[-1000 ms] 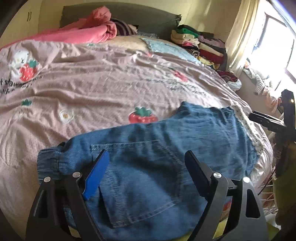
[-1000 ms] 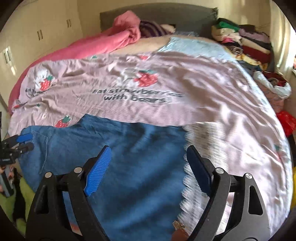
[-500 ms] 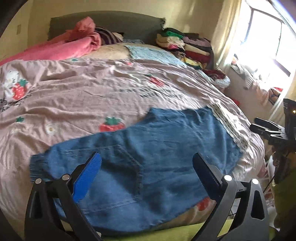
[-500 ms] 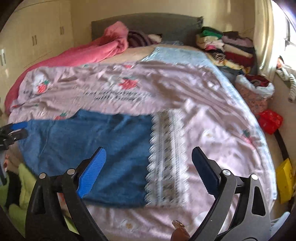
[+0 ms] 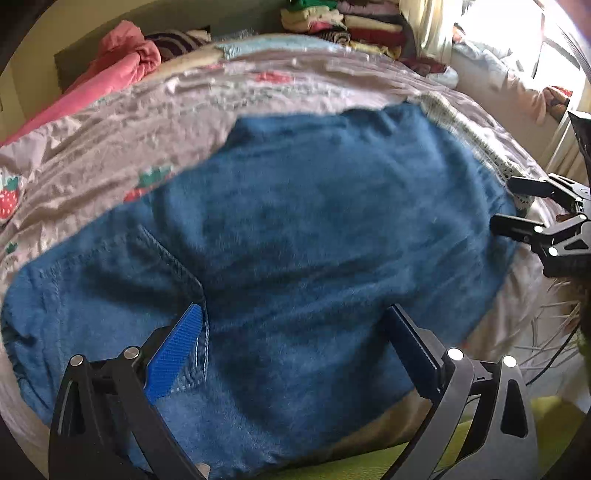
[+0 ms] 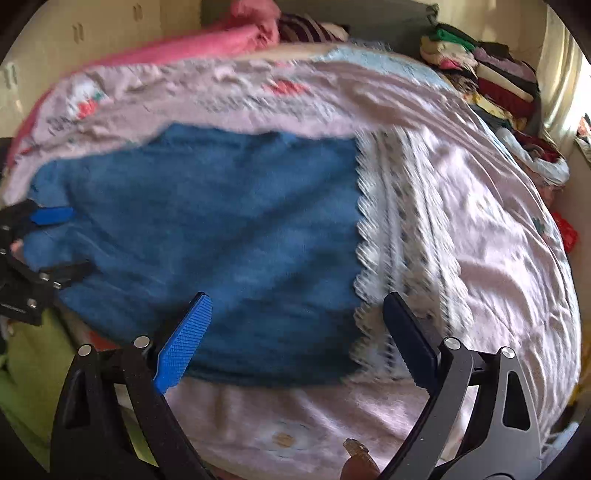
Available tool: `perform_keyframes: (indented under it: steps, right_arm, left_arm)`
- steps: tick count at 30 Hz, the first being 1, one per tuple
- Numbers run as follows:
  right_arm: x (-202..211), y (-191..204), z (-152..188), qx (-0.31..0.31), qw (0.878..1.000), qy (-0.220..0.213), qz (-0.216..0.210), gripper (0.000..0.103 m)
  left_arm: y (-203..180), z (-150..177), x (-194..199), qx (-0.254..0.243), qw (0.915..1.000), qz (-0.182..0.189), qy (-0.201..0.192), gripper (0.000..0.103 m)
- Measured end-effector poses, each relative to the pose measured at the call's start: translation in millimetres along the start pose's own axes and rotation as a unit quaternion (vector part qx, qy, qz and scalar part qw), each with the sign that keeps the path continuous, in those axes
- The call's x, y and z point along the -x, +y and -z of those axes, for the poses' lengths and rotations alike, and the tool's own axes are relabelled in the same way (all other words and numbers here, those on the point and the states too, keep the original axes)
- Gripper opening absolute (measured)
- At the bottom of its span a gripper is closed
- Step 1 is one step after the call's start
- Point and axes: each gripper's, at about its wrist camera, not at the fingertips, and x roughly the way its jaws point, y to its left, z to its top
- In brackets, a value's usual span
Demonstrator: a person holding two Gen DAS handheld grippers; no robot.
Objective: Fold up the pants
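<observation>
Pink bedding printed with strawberries covers the bed [image 6: 480, 229], which fills both views; both pictures are blurred. At the far end a rumpled pink quilt [image 5: 122, 62] lies to the left, and a stack of folded clothes [image 6: 491, 81] stands at the far right corner, next to a pale curtain [image 5: 424, 22].

Spread flat on the near part of the bed are the blue denim pants [image 5: 314, 229]. They lie crosswise, with the waist end to the left and the leg end to the right. A stitched back pocket [image 5: 173, 273] shows on the left part in the left wrist view. The right end of the pants finishes in a white lace trim [image 6: 395, 236] with a scalloped edge, seen most plainly in the right wrist view, where it runs from far to near across the pink bedding.

The left tool [image 5: 295, 339] hangs over the left part of the pants, its two fingers spread wide with nothing between them; its blue pad [image 5: 177, 354] shows against the pocket seam. The right tool [image 6: 297, 332] sits over the near right part of the pants, likewise released and wide, the denim under its left finger and the lace trim under its right one. Whether either tool touches the cloth cannot be told. Each tool also appears at the edge of the other's view.
</observation>
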Motion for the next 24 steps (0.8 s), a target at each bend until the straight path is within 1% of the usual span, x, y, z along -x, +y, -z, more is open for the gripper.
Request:
perform_keyframes:
  steps: [4,9,12,14,16,18,22,24]
  right_arm:
    - [1.7,-4.2,9.7,0.002,1.0,-0.002,0.001,0.086]
    - [0.2,-3.3,8.4,-0.004,1.0,0.003,0.004,0.086]
    - [5.1,-8.2,0.3,-0.022,1.0,0.007,-0.015,0.086]
    - [12.5,-13.9,-6.9,-0.042,0.998,-0.005,-0.037,0.086]
    - [18.9,-18.5,-11.7,-0.053,0.997,-0.016,-0.045,0.087]
    - [26.0,-21.7,-14.9,-0.058,0.997,-0.028,-0.042,0.087]
    - [34.4,-26.3,-15.7,-0.062,0.997,-0.039,-0.033,0.087]
    - [38.5,-30.8,-15.5,-0.07,0.996,-0.044,-0.031,0.087]
  left_arm:
    - [7.9,3.7,-0.7,0.006,0.9998,0.017,-0.007,0.098]
    - [8.3,4.6,-1.5,0.009,0.9997,0.021,-0.012,0.098]
    - [9.3,1.8,-0.1,0.014,0.9996,0.024,-0.01,0.098]
    - [8.9,1.2,2.2,0.012,0.9996,0.026,-0.008,0.098]
    - [11.7,0.6,6.7,0.023,0.999,0.037,-0.012,0.098]
    - [14.8,-0.1,11.5,0.034,0.9984,0.042,-0.017,0.098]
    - [16.6,-3.4,21.9,0.036,0.9986,0.028,-0.028,0.098]
    - [17.2,-6.3,28.0,0.036,0.9983,0.028,-0.035,0.098]
